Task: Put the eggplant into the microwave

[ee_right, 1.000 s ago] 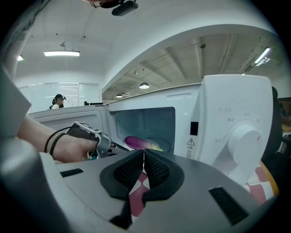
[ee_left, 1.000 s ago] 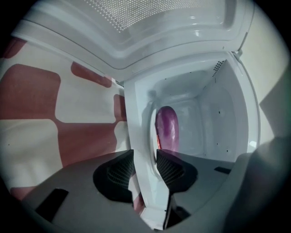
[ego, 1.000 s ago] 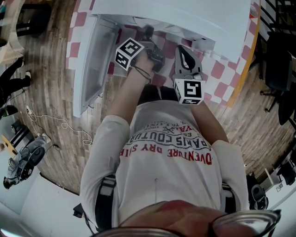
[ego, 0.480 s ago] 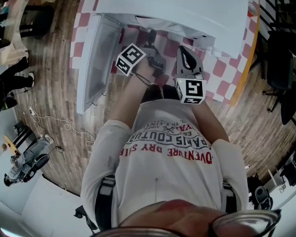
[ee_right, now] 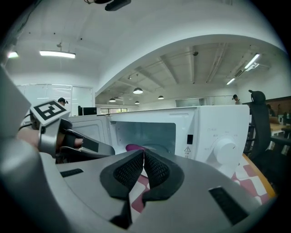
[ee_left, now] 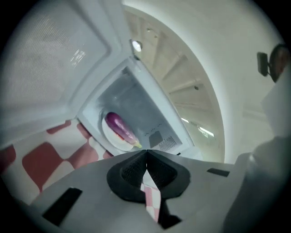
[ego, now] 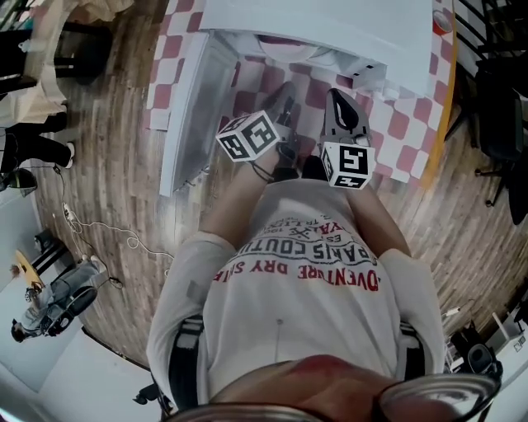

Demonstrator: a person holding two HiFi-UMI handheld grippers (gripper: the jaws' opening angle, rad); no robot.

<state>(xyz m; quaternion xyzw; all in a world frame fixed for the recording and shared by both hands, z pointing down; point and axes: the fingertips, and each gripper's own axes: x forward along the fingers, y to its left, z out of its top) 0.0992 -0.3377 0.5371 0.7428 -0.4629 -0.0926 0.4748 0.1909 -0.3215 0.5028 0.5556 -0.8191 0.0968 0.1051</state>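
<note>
Two grippers are in view, both empty. The left gripper (ee_left: 146, 154) has its jaws closed flat against each other with nothing between them. It is held in front of the open cavity of the white microwave (ego: 330, 25). The right gripper (ee_right: 143, 152) likewise has its jaws pressed together on nothing. It is held just beside the left one, facing the microwave front near the control dial (ee_right: 223, 148).

The eggplant (ee_left: 119, 129) is inside the microwave. It lies on the white turntable plate (ee_left: 105, 134), clear of both grippers. From the right gripper view only a purple sliver of it shows above the jaws.

The microwave door (ego: 186, 115) stands fully open on the left side and reaches out toward the near edge of the bench (ego: 448, 99). The microwave sits on a red-and-white checked cloth (ego: 396, 124) that covers the bench. Its right end is close to the right edge of the bench.

Both grippers are over the strip of cloth between the microwave and the near edge. Neither touches the door nor the appliance, as far as the views show.
</note>
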